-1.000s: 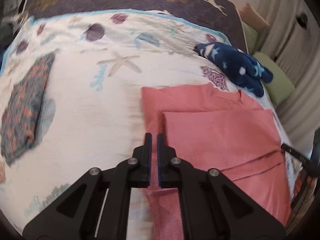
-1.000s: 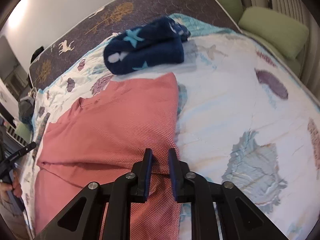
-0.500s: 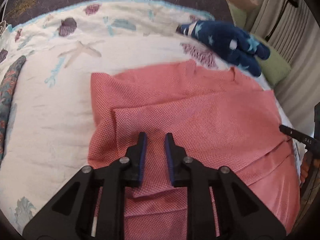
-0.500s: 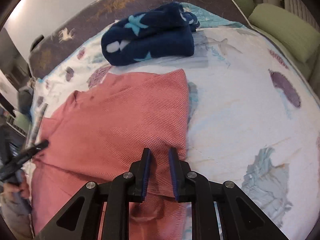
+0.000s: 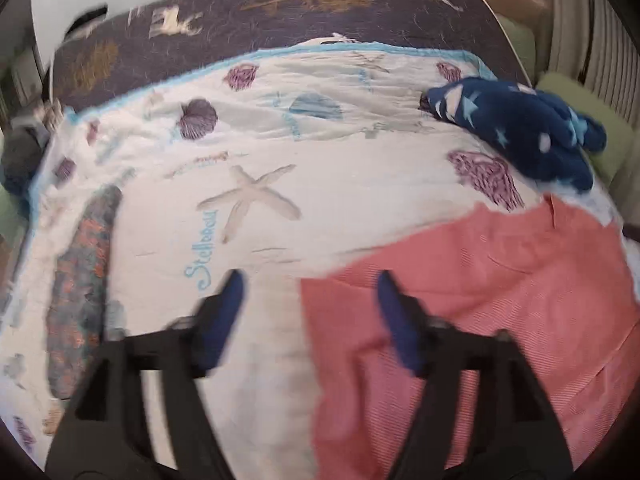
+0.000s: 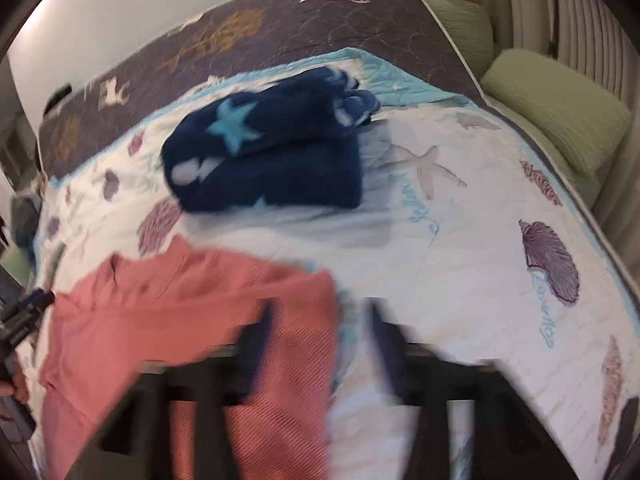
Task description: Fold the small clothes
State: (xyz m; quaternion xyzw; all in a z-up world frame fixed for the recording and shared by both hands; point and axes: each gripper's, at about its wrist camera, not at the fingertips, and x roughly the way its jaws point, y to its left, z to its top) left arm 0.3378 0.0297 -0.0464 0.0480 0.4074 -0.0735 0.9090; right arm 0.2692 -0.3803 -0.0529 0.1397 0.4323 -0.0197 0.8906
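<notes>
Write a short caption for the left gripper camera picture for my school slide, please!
Open left gripper above the edge of a pink garment on a seashell quilt.

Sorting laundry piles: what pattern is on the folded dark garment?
Navy fleece garment with light-blue stars and white spots; clearest in the right wrist view.

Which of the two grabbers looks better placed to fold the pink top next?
Hard to call. Both the left gripper and right gripper are open, each straddling a side edge of the pink top.
</notes>
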